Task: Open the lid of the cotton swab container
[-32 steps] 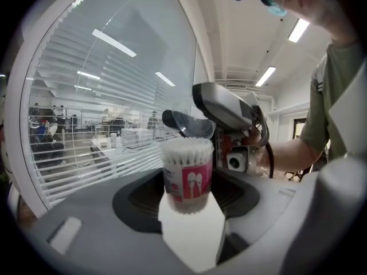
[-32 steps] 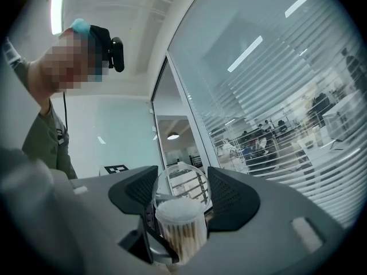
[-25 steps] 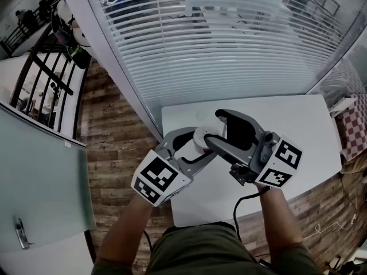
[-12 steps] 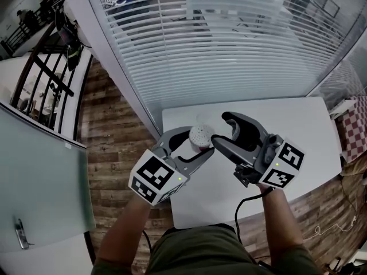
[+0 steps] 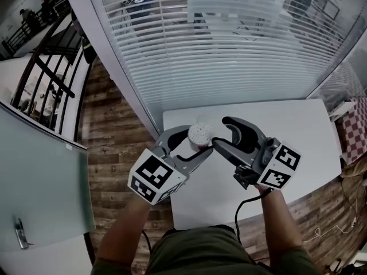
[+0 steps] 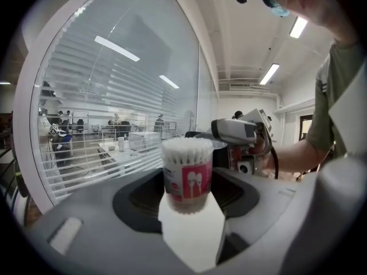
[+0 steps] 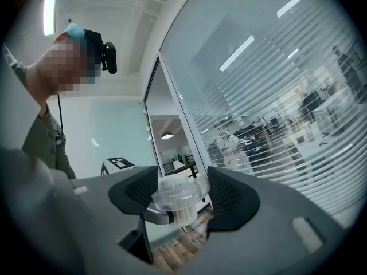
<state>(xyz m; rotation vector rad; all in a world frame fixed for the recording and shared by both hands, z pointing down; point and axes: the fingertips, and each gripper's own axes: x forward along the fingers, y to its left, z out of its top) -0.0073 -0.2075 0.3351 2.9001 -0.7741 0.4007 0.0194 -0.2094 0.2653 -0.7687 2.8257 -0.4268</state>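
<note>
Drawn rightward, the right gripper (image 5: 221,133) clamps the clear lid (image 7: 175,191) mid-frame, just beside the open cotton swab container (image 6: 186,172), itself clamped by the left gripper (image 5: 196,142).

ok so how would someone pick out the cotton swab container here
Above the white table by the blinds, the person holds two grippers tip to tip. The cotton swab container is the small clear tub clamped in the left gripper, with a red-and-white label. Unlike the empty clear lid in the right gripper beside it, it is packed with white swab tips.
</note>
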